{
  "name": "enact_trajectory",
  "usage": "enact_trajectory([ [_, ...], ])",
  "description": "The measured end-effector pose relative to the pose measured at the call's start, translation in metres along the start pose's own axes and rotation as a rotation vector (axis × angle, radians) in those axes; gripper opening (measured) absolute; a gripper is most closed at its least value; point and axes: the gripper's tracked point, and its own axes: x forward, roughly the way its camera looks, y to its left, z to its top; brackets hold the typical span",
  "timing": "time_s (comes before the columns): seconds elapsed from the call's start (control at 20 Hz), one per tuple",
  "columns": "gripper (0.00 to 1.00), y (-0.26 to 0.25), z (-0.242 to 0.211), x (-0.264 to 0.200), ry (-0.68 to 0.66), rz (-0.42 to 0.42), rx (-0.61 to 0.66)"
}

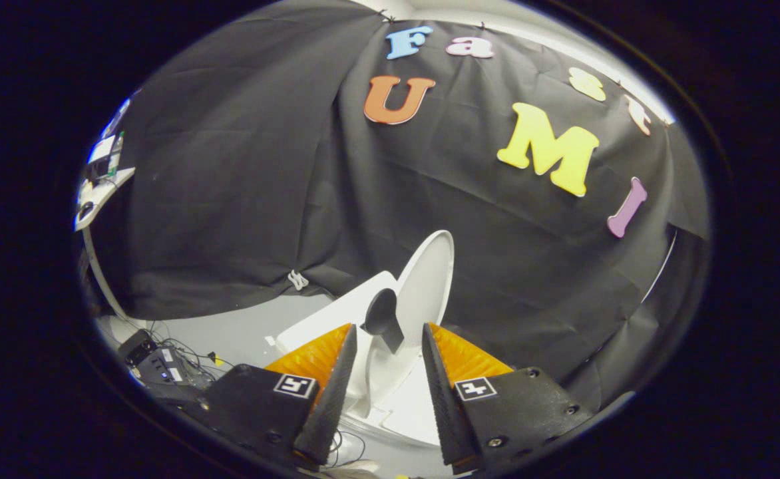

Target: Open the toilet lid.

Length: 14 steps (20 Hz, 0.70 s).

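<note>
A small white toilet [337, 316] stands on the floor just beyond my fingertips, against the black cloth wall. Its lid [426, 283] is raised, tilted up toward the cloth, with a dark shadow on its inner face. The seat and bowl rim [403, 406] lie lower, between and behind my fingers. My gripper [388, 336] is open; both fingers [337, 379] flank the toilet's base without touching the lid, and nothing is held between them.
A grey floor [243, 326] spreads left of the toilet. Black boxes and tangled cables [160, 362] lie on it at the left. A white shelf with small devices [100, 183] sticks out by the cloth's left edge. The black cloth hangs close behind the toilet.
</note>
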Motion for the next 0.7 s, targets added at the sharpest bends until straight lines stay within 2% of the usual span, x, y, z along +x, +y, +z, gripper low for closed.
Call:
enact_trajectory([
  [0.2,0.65,-0.028,-0.027,-0.038,-0.016,0.0,0.114],
  [0.4,0.67,-0.081,-0.073,-0.075,-0.039,-0.081,0.152],
  [0.7,0.75,-0.149,-0.139,-0.148,-0.086,-0.151,0.317],
])
